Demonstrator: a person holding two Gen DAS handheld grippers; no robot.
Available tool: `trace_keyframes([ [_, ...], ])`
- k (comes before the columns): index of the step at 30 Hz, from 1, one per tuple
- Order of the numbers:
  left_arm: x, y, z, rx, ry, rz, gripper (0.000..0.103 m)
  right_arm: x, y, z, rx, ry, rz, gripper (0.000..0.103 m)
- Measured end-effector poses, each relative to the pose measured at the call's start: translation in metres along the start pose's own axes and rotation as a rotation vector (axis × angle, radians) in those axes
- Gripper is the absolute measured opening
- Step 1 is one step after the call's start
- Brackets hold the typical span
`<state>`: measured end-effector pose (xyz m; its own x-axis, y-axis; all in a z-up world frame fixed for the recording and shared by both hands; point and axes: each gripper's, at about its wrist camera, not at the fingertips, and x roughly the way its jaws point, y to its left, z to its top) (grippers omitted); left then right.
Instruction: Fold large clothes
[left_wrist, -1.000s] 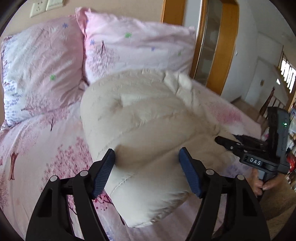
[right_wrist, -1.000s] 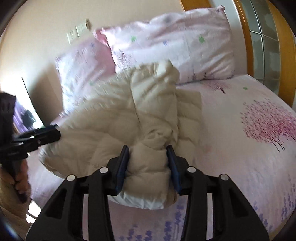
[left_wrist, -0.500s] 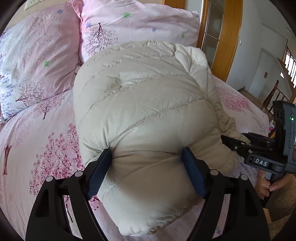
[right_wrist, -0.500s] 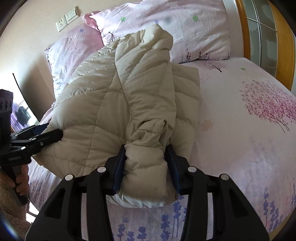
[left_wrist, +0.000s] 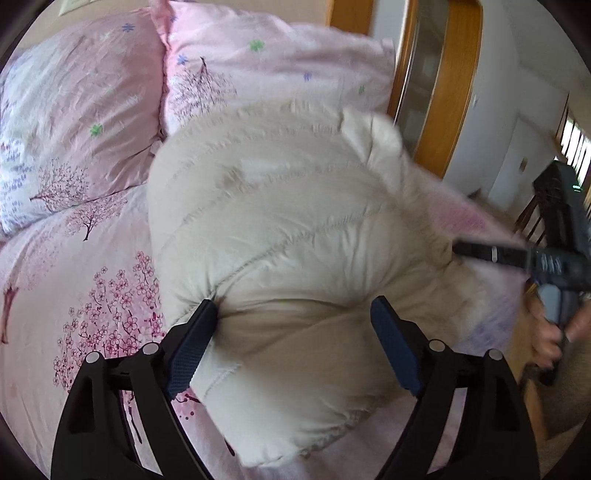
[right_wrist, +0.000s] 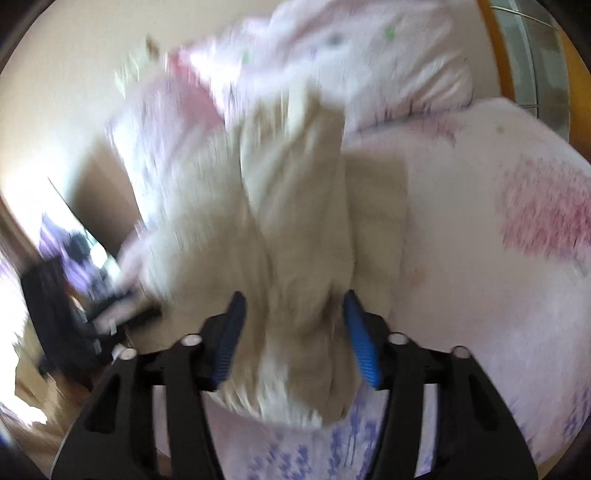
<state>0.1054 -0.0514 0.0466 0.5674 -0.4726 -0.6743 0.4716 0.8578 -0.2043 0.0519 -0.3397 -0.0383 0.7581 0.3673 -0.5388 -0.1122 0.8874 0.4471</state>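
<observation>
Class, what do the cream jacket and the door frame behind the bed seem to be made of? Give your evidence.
Cream jacket: probably a thin, matte synthetic shell over soft filling; stitched channels puff up between seams. Door frame: looks like varnished orange-brown wood, smooth with a slight sheen, though a wood-look finish is possible.

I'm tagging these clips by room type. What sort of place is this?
Most likely a home bedroom: a bed with a pink blossom-print sheet, two matching pillows at its head, and a cream puffer jacket lying on it. A wooden door frame stands beside it.
</observation>
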Motion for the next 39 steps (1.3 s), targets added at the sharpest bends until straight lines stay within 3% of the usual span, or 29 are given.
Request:
trace_keyframes([
  [2, -0.013, 0.011, 0.007, -0.043, -0.046, -0.005, 0.091, -0.007, -0.008, 0.027, 0.064, -0.052, 0.022, 0.065],
  [5, -0.023, 0.024, 0.016, -0.070, -0.087, 0.048, 0.093, 0.008, -0.017, 0.065, 0.130, -0.056, 0.046, 0.065],
  [10, -0.015, 0.035, 0.021, -0.083, -0.048, 0.132, 0.093, 0.056, -0.034, 0.103, 0.273, 0.000, 0.037, 0.062],
  [12, -0.006, 0.037, 0.021, -0.079, -0.008, 0.165, 0.093, 0.072, -0.039, 0.110, 0.299, 0.013, 0.032, 0.039],
  [13, -0.002, 0.039, 0.022, -0.079, 0.000, 0.169, 0.093, 0.080, -0.041, 0.110, 0.296, 0.020, 0.025, 0.022],
  [16, 0.006, 0.042, 0.020, -0.098, 0.022, 0.143, 0.093, 0.096, -0.049, 0.104, 0.302, 0.056, -0.072, 0.014],
  [20, 0.009, 0.038, 0.020, -0.096, 0.021, 0.119, 0.093, 0.116, -0.062, 0.091, 0.340, 0.110, -0.157, 0.015],
  [24, 0.012, 0.034, 0.019, -0.087, 0.027, 0.127, 0.093, 0.119, -0.056, 0.094, 0.287, 0.143, -0.207, 0.028],
  [28, 0.013, 0.038, 0.018, -0.100, 0.035, 0.128, 0.093, 0.070, -0.034, 0.101, 0.202, -0.061, -0.202, 0.030],
  [30, 0.013, 0.040, 0.018, -0.112, 0.040, 0.118, 0.093, 0.055, -0.020, 0.099, 0.150, -0.112, -0.159, 0.030],
  [34, 0.014, 0.039, 0.018, -0.112, 0.038, 0.118, 0.093, 0.065, 0.000, 0.092, 0.064, -0.025, -0.080, 0.030],
  [39, 0.009, 0.043, 0.020, -0.148, 0.030, 0.084, 0.095, 0.105, -0.016, 0.088, 0.120, 0.118, -0.120, 0.029],
])
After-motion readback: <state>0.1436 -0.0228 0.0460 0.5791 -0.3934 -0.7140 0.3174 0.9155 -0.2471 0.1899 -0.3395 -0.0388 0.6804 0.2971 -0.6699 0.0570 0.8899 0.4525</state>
